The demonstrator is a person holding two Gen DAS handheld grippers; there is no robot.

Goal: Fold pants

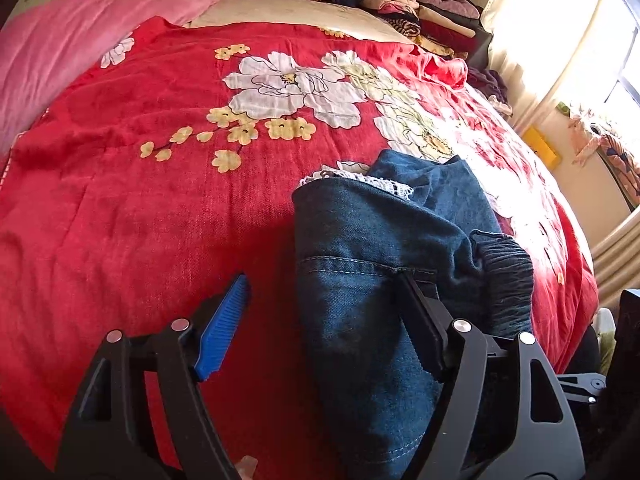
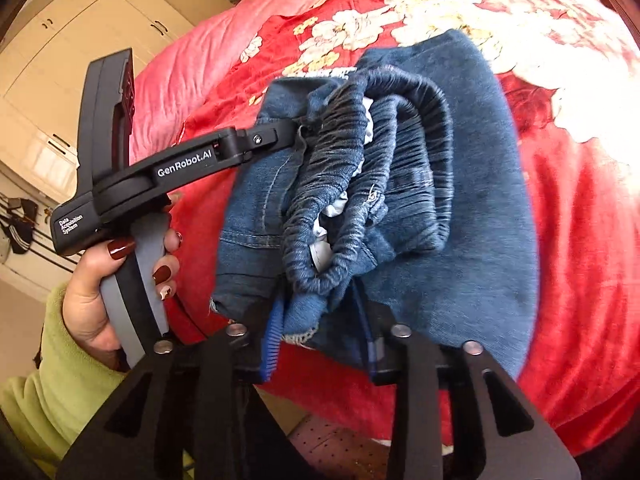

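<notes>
Blue denim pants (image 1: 360, 248) with a gathered elastic waistband (image 2: 404, 128) lie bundled on a red floral bedspread (image 1: 160, 208). My left gripper (image 1: 320, 316) is open wide over the bundle's near end. Its right finger rests on the denim, and its blue left pad (image 1: 222, 320) hovers above the bare bedspread. In the right wrist view a hand (image 2: 92, 304) in a green sleeve holds that left tool, whose tip reaches the pants' left edge. My right gripper (image 2: 322, 342) is shut on a fold of denim at the near edge of the pants (image 2: 460, 280), just below the waistband.
A pink blanket (image 1: 80, 32) lies at the bed's far left. Stacked folded clothes (image 1: 416, 4) sit at the far end. Bright curtains (image 1: 560, 40) and a window stand to the right. Cream wardrobe doors (image 2: 80, 20) and the floor (image 2: 340, 448) lie beyond the bed's edge.
</notes>
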